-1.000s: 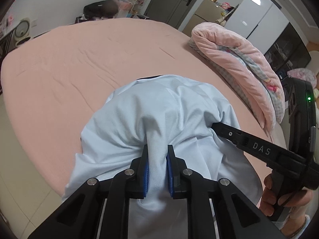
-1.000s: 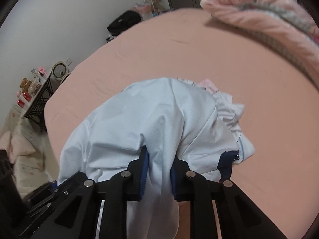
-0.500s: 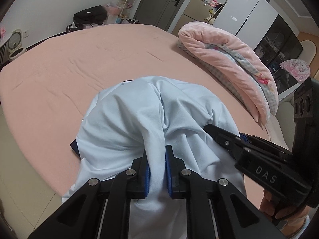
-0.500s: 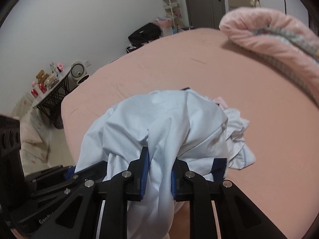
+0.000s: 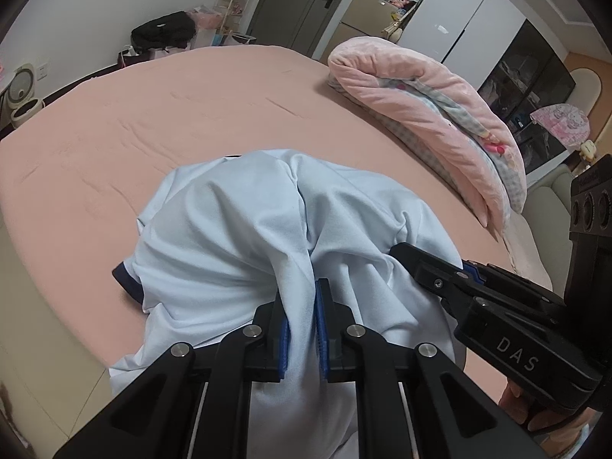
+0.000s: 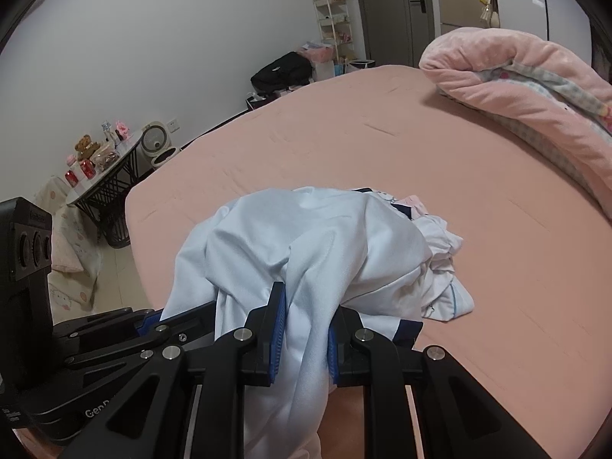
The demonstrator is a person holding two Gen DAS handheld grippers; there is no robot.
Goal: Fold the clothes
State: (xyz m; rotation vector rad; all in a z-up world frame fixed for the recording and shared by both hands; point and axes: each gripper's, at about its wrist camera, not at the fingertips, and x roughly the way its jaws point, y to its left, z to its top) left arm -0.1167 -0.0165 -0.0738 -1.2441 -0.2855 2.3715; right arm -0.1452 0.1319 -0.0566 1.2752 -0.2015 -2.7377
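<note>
Shirt hangs bunched over the bed edge, left claw and right claw each pinching a fold, side by side; its bulk lies straight ahead of both.

Bedroom, pink bed (quilt folded)

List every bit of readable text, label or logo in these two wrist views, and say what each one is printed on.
"DAS": white letters on the black body of the right gripper, seen in the left wrist view.
"Gen": start of a word cut off at an edge, on the left gripper in the right wrist view.
Embossed lettering on the camera block: too small to read.
</note>
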